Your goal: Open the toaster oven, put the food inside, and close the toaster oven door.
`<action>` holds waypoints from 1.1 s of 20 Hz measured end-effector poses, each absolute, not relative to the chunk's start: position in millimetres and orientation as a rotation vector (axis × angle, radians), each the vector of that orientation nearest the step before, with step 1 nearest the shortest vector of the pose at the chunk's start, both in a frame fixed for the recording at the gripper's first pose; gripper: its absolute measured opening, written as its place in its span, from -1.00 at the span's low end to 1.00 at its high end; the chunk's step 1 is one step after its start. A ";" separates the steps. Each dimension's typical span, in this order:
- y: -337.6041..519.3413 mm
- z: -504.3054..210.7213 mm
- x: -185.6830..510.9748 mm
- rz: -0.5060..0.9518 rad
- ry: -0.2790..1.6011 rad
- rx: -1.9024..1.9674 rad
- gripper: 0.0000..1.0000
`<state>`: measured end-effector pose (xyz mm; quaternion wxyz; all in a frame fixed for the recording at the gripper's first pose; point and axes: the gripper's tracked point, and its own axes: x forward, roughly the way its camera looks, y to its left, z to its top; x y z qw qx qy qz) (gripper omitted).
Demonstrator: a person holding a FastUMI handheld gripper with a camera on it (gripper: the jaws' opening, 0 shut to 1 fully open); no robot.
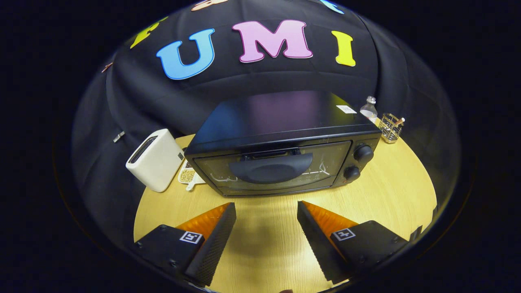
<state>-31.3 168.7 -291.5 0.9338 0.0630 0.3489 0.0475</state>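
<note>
- Your gripper [266,209] hangs with its fingers spread wide and nothing between them, over bare table [390,195].
- Just ahead stands the toaster oven [285,142], door [272,171] up and shut; whether food lies behind the dark glass, you cannot tell.
- That fits a door awaiting opening or one closed again.
- For any door contact, square up to the handle [270,167].

No readable writing

A small white label [346,109] sat on the toaster oven [281,146] top, its print too small to read.
</note>
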 end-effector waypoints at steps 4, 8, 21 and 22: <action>160.6 -269.7 -30.9 0.108 0.653 0.096 0.99; 147.2 -232.2 -25.0 0.122 0.548 0.036 0.99; 71.1 -53.5 -22.2 0.097 0.166 -0.021 0.98; 65.4 -45.7 -25.9 0.095 0.153 -0.015 0.98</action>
